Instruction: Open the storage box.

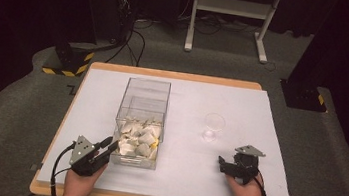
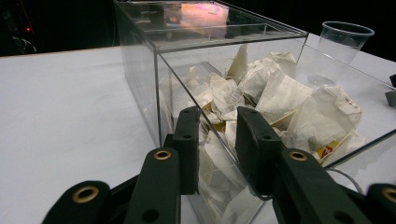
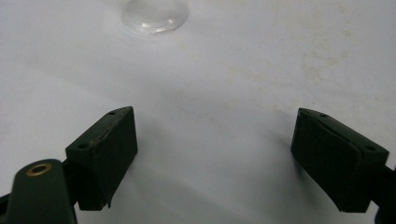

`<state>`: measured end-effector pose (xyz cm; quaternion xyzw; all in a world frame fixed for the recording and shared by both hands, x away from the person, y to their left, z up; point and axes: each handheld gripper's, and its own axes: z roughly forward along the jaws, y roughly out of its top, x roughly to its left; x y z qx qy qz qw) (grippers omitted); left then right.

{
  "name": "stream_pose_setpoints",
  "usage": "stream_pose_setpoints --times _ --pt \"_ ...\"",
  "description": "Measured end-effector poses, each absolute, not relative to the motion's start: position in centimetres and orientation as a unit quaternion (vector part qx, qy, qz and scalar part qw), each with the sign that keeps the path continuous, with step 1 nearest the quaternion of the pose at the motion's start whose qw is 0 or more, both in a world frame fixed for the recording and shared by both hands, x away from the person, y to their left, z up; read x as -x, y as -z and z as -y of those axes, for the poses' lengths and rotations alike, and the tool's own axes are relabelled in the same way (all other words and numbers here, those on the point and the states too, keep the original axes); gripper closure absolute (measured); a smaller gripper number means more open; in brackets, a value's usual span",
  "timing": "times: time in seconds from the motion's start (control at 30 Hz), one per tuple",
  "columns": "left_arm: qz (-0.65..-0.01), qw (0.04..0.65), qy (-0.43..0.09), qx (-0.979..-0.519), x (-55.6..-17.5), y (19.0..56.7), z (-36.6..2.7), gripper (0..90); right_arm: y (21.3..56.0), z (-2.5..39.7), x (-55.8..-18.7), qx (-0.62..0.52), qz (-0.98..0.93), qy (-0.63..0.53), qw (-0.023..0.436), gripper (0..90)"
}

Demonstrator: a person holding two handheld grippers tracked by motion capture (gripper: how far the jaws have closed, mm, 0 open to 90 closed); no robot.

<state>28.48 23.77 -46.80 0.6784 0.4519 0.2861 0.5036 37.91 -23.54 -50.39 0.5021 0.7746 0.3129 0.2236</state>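
Clear box (image 1: pixel 143 105) standing left of centre on the white table (image 1: pixel 233 181), near half heaped with tea bags (image 1: pixel 138 139), one end covered by a lid. Left gripper (image 1: pixel 110 145) right up at the box's near left corner, tips touching or almost touching the wall. Seen along its own jaws in the left gripper view: left gripper (image 2: pixel 218 140) narrowed to a slim gap, straddling the upright corner edge of the clear box (image 2: pixel 154 84); whether actually pinching the wall, cannot tell. Tea bags (image 2: pixel 280 100) piled just beyond the tips, behind the plastic. Over to the right: right gripper (image 1: pixel 222 163) low over bare table, spread wide apart, gripping nothing. Clear cup (image 1: pixel 213 127) upright ahead of it, apart from the tips, well clear of the box. In the right gripper view, cup base (image 3: pixel 154 16) straight ahead, beyond the parted jaws.
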Motion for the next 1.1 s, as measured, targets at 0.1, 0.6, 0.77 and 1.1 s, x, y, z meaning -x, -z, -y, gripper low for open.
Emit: stream_pose_setpoints --times 0.1,0.6,0.77,1.1 --pt "-0.451 0.504 -0.286 -0.679 -28.2 46.8 -23.8 70.2 50.4 23.5 -37.9 -0.502 -0.775 -0.313 0.223 14.2" --pt "-0.45 0.499 -0.295 -0.679 -27.4 46.8 -23.6 70.9 50.4 23.5 -37.9 -0.502 -0.775 -0.313 0.223 14.3" --pt "-0.449 0.497 -0.299 -0.68 -27.4 46.8 -23.7 69.4 50.4 23.5 -37.9 -0.502 -0.775 -0.313 0.223 14.3" --pt "-0.453 0.511 -0.301 -0.666 -27.6 46.1 -25.1 51.4 50.4 23.6 -37.9 -0.503 -0.775 -0.314 0.221 14.3"
